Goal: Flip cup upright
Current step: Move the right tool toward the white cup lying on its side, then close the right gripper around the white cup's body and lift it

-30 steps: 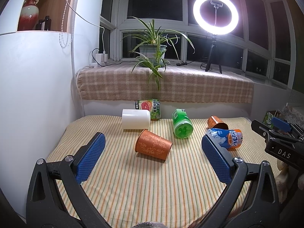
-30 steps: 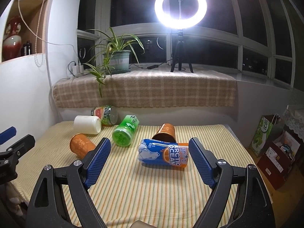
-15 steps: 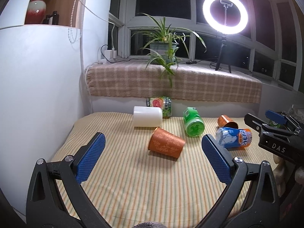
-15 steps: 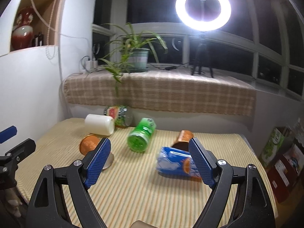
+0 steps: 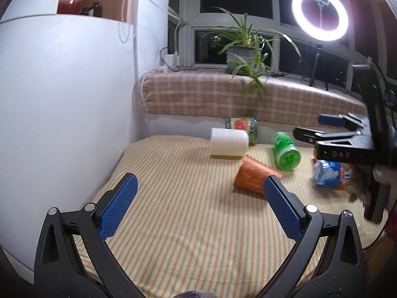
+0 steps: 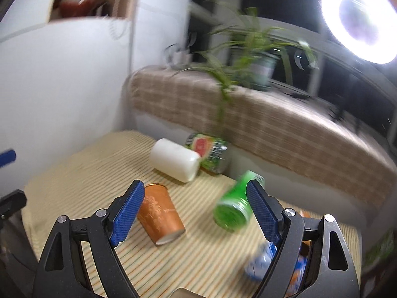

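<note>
An orange patterned cup (image 5: 253, 177) lies on its side on the striped cloth; it also shows in the right wrist view (image 6: 160, 214), close in front of the left finger. A white cup (image 5: 229, 142) lies on its side behind it, seen too in the right wrist view (image 6: 175, 160). My left gripper (image 5: 198, 207) is open and empty, low over the cloth, left of the orange cup. My right gripper (image 6: 194, 214) is open and empty, just above and right of the orange cup; from the left wrist it shows at the right (image 5: 315, 128).
A green can (image 5: 285, 150), a grapefruit can (image 5: 242, 125) and a blue-orange can (image 5: 328, 175) lie on the cloth. A white wall stands at the left. A plaid-covered sill (image 5: 248, 96) with a plant (image 5: 248, 49) and ring light (image 5: 320, 13) runs behind.
Both grippers have swung to the left. The right gripper has moved in over the table toward the orange cup; its view is motion-blurred. The cups and cans lie as before.
</note>
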